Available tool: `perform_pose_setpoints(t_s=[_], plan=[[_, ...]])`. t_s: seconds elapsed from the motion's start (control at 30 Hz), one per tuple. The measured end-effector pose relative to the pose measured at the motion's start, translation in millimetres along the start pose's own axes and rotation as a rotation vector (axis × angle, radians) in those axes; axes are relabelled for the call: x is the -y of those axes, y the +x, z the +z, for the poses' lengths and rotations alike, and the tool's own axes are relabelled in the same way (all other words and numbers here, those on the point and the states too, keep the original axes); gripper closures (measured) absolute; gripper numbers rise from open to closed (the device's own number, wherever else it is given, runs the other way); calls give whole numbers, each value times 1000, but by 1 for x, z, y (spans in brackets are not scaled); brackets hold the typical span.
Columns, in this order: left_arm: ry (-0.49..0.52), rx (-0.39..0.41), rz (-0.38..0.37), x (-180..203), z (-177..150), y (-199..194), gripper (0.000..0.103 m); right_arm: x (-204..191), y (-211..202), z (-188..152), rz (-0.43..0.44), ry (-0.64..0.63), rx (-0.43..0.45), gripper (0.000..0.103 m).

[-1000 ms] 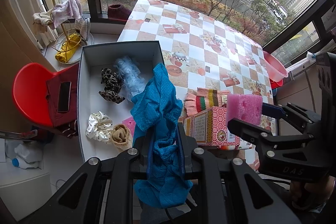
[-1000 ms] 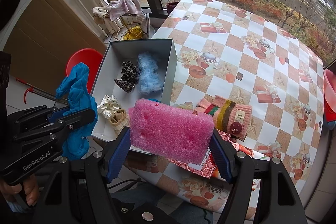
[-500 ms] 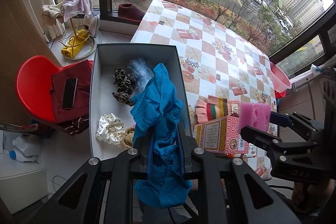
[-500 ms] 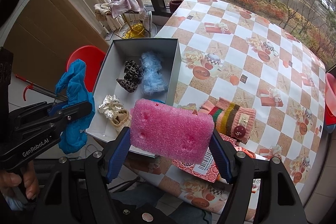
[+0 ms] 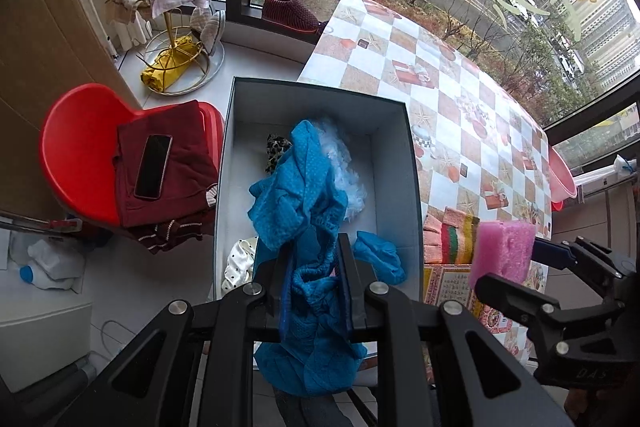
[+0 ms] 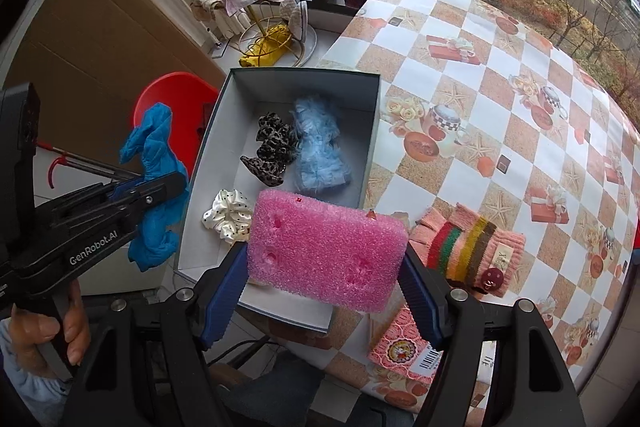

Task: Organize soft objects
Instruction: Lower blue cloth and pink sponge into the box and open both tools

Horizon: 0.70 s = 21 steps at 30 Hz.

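Grey box [image 6: 370, 131] at the tabletop [image 6: 500, 75] edge; left claw [image 5: 312, 279] clenched on limp, light blue cloth [image 5: 304, 195], bunched mid-fabric above the box; right claw [image 6: 324, 267] grasping squashy pink sponge [image 6: 324, 247] by its ends, near box corner; left claw reads "GenRobot.AI".

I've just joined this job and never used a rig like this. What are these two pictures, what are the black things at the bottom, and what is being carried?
No robot here: a person holds a two-finger tool in each hand, with a camera on each looking along the fingers. In the left view, the left tool is shut on a blue cloth above the grey box. In the right view, the right tool grips a pink sponge over the box's near corner. The box holds a leopard scrunchie, a blue fluffy item and a white dotted scrunchie. A striped knit piece lies on the checked table.
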<state>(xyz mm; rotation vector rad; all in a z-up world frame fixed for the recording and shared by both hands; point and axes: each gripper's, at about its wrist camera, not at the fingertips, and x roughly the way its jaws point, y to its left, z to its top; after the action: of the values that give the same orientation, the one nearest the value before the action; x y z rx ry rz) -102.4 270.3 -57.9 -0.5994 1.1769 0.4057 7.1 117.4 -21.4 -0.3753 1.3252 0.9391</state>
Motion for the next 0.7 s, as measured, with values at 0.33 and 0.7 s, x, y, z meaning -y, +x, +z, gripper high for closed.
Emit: perform_pose_setpoints(t_s=[0.33, 0.7], plan=[[-29, -73, 12, -9, -3, 47, 82, -32, 47, 11, -78, -138, -98, 29], [-85, -100, -3, -22, -4, 60, 82, -36, 68, 21, -95, -210, -139, 29]])
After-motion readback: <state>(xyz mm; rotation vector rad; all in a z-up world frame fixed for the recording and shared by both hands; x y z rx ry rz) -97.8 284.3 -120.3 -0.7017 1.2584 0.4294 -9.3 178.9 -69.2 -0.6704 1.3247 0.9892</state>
